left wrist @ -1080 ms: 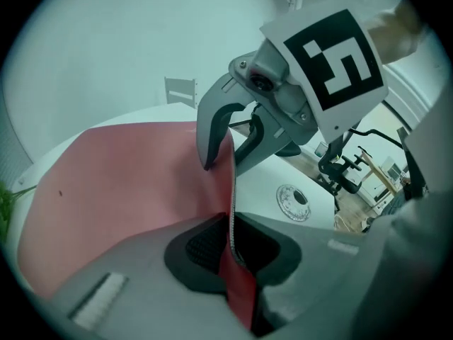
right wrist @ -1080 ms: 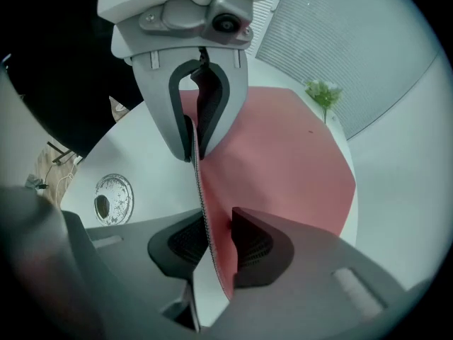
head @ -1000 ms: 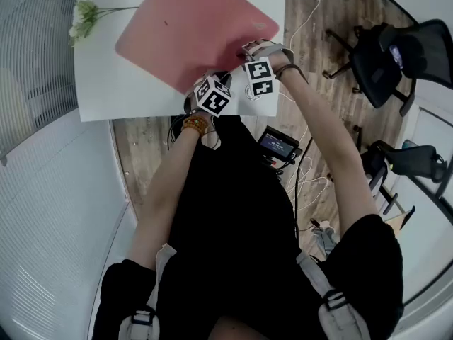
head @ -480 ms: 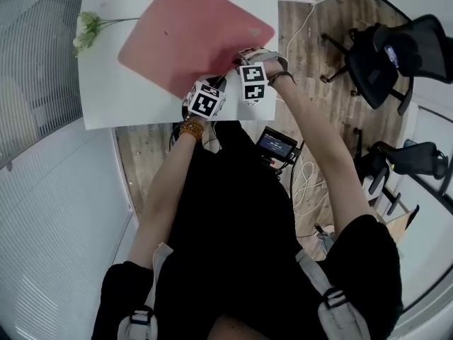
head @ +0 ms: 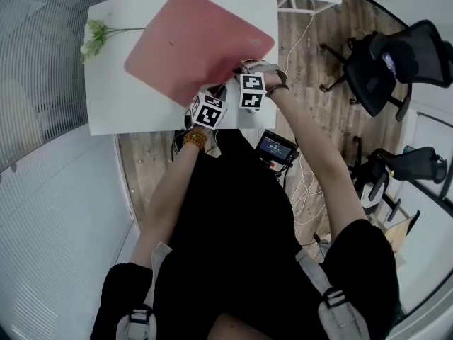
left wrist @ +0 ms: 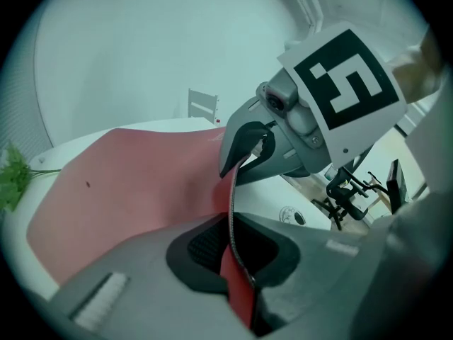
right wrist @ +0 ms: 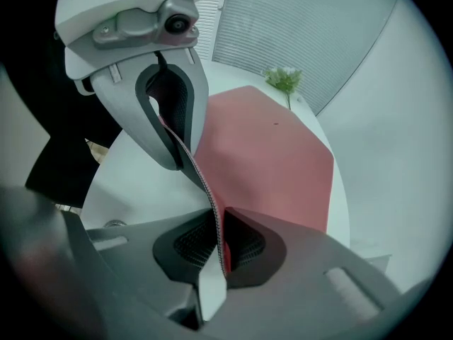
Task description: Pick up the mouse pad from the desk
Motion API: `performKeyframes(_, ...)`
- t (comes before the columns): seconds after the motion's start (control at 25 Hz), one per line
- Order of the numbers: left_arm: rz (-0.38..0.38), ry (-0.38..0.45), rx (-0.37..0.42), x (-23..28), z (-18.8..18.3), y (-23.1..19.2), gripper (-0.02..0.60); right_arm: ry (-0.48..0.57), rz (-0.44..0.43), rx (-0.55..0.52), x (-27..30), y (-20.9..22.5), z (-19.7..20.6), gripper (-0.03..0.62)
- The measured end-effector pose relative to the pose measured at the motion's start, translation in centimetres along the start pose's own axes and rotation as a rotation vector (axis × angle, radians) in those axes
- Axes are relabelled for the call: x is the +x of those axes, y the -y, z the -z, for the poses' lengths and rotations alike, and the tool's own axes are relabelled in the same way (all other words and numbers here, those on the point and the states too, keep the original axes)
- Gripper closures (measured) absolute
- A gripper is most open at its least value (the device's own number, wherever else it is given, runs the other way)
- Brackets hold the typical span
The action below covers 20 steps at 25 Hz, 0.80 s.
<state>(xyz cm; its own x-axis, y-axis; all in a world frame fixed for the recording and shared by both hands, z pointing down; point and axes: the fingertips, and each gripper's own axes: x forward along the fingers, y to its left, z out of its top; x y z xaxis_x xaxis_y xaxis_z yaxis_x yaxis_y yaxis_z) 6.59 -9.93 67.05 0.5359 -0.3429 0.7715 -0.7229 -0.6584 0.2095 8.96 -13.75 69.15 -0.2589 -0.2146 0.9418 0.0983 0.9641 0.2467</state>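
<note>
The pink mouse pad [head: 198, 41] lies on the white desk [head: 120, 98], with its near edge raised off the desk top. My left gripper [head: 214, 94] is shut on that edge; in the left gripper view the pad's thin edge [left wrist: 233, 261] runs up between its pads. Just to the right of it, my right gripper [head: 238, 74] is shut on the same edge, and the pad [right wrist: 276, 154] curves away beyond its jaws. Each gripper view shows the other gripper clamped on the pad: the right gripper [left wrist: 241, 158] and the left gripper [right wrist: 177, 147].
A green and white flower sprig [head: 92, 37] lies on the desk at the far left, beside the pad. Black office chairs [head: 386, 59] stand on the wooden floor to the right. A small screen device [head: 276, 147] and cables lie below the desk's near edge.
Both grippers have risen slightly, taking the pad's near edge with them. The rest of the pad still rests on the desk.
</note>
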Motion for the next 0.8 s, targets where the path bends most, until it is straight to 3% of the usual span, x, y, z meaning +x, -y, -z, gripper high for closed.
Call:
performKeyframes(0.44, 0.012, 0.013, 0.028, -1.1, -0.8, -0.2, 0.557, 0.025, -0.004, 0.03, -0.9, 0.6, -0.7, 0.554)
performKeyframes(0.64, 0.015, 0.062, -0.021, -3.1, -2.2, -1.2, 0.557, 0.087, -0.012, 0.228, -2.6, 2.1, -2.4, 0.554)
performKeyframes(0.8, 0.015, 0.081, -0.025, -4.4, -3.1, -1.8, 0.557, 0.104, 0.004, 0.289, -3.6, 2.8, -3.2, 0.554)
